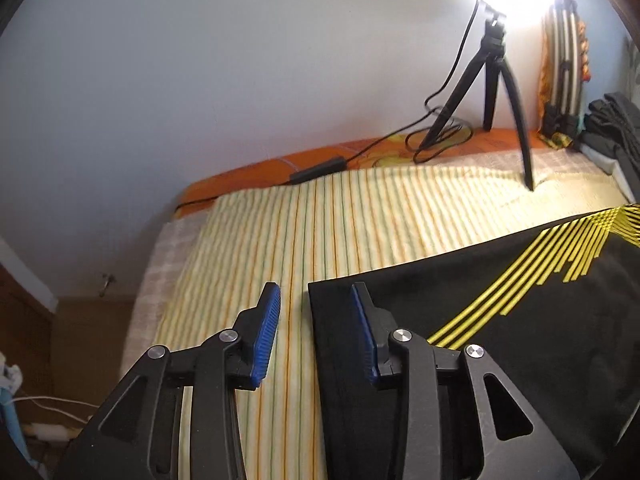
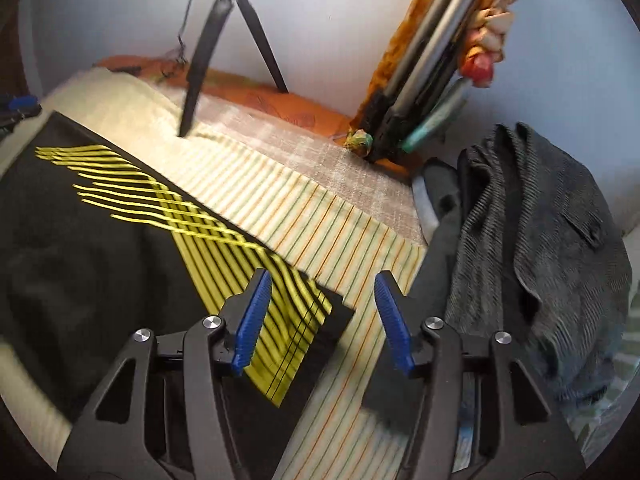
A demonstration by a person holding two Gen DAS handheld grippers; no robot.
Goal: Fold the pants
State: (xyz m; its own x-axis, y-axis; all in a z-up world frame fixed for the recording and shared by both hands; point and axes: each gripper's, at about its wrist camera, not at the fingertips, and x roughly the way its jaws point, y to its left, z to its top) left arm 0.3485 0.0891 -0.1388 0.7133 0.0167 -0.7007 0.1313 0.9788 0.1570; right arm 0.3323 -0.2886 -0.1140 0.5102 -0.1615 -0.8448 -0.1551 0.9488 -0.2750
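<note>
Black pants with yellow stripes [image 1: 500,320] lie flat on the striped bedsheet [image 1: 320,220]. My left gripper [image 1: 316,296] is open, its jaws astride the left edge of the pants, holding nothing. In the right wrist view the pants [image 2: 100,220] spread to the left, with the yellow striped corner [image 2: 296,320] under the fingers. My right gripper [image 2: 322,284] is open over that right corner, holding nothing. The left gripper's blue pad [image 2: 18,102] peeks in at the far left edge.
A black tripod with a bright lamp [image 1: 496,80] stands on the bed near the wall, its cable and adapter [image 1: 320,168] trailing left. A pile of dark clothes [image 2: 532,240] lies right. A folded item [image 2: 432,60] leans against the wall.
</note>
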